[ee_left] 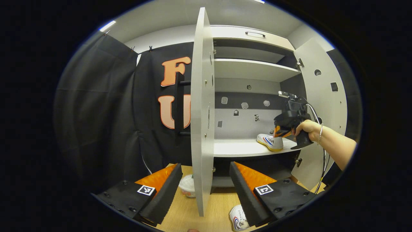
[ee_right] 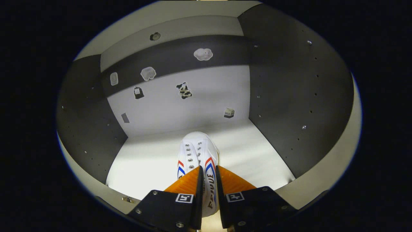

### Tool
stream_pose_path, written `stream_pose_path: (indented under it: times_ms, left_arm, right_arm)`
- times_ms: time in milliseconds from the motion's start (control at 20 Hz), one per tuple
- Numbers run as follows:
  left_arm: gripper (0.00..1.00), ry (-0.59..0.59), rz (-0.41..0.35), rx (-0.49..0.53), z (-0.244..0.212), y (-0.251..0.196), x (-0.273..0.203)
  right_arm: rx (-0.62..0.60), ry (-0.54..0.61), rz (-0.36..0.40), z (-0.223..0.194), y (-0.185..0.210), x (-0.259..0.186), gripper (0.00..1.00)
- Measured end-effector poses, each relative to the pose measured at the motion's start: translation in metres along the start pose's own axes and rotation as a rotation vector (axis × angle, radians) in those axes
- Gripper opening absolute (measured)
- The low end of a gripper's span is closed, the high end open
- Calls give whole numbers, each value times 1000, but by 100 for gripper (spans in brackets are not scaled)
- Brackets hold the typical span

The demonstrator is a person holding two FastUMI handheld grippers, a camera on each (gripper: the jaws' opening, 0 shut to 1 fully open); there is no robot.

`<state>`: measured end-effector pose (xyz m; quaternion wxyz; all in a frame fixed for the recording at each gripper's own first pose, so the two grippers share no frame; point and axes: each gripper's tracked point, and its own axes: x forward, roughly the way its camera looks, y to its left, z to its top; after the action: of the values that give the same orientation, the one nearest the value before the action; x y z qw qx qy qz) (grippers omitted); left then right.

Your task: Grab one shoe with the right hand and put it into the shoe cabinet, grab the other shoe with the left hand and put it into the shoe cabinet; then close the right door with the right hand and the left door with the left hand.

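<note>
The right gripper (ee_right: 206, 190) has its jaws pinched on the heel end of a white canvas low-top shoe with red and blue side stripes (ee_right: 198, 154). Both fingers press on its sides. Its long axis runs straight ahead of the jaws, toe toward the back wall of the grey shoe cabinet (ee_left: 251, 69). In the left gripper view that same shoe (ee_left: 269, 141) sits on, or just over, the cabinet's pale middle shelf (ee_left: 238, 147), near the shelf's front right corner, with the hand (ee_left: 305, 128) holding the gripper just outside the opening.

The coming move, as I judge it, is to release and draw back along the shoe's own axis. There is bare shelf (ee_right: 154, 161) to both sides and ahead of the toe, and the dark right side wall (ee_right: 289, 96) stands well apart, so nothing crowds the withdrawal. The open right door (ee_left: 322, 106) hangs just beside the forearm and is the edge to mind.

The left gripper (ee_left: 206, 190) has its jaws spread and holds nothing. The edge of the open grey left door (ee_left: 202, 112) stands between its fingers from this view, though farther off. The second white shoe (ee_left: 238, 219) lies on the wooden counter (ee_left: 190, 216) below the cabinet, low and just right of the left jaws, part hidden by a finger; its axis I cannot tell. A small white cup-like container (ee_left: 187, 186) sits near the door's foot. The left hand is the nearer one to that shoe.
</note>
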<state>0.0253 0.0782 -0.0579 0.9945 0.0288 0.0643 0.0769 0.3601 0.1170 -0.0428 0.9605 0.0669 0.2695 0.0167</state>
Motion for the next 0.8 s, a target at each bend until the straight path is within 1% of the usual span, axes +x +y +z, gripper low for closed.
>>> stream_pose_path:
  times_ms: [150,200,250,300,450,500,550,600,650,700,750,800]
  left_arm:
    - [97,7,-14,-10,-4,-8,-2]
    - [97,9,-19,-11,-6,-10,-4]
    - [97,15,-23,-9,-8,-12,-5]
    - [97,21,-28,-8,-11,-15,-6]
    - [97,34,-45,-17,-20,-23,-8]
    - [97,39,-50,-21,-25,-25,-9]
    - [94,52,-55,-24,-32,-28,-10]
    - [94,67,-59,-25,-40,-31,-12]
    - [97,84,-65,-24,-49,-34,-13]
    - [97,98,-72,-24,-57,-37,-13]
    - [99,107,-78,-23,-65,-41,-13]
    - [97,115,-81,-21,-75,-43,-12]
  right_arm:
    - [-34,-55,13,5,-4,-32,23]
    - [-45,-80,22,5,-3,-45,21]
    - [-56,-102,34,3,-3,-60,31]
    - [-62,-127,42,2,-3,-74,39]
    - [-69,-180,66,-10,-5,-117,55]
    - [-70,-199,69,-14,-7,-129,75]
    - [-73,-218,71,-18,-10,-144,81]
    - [-81,-237,78,-23,-11,-155,87]
    - [-88,-258,78,-27,-12,-168,89]
    - [-93,-277,77,-32,-14,-177,93]
    - [-97,-294,84,-39,-13,-189,93]
    - [-103,-310,84,-44,-14,-197,93]
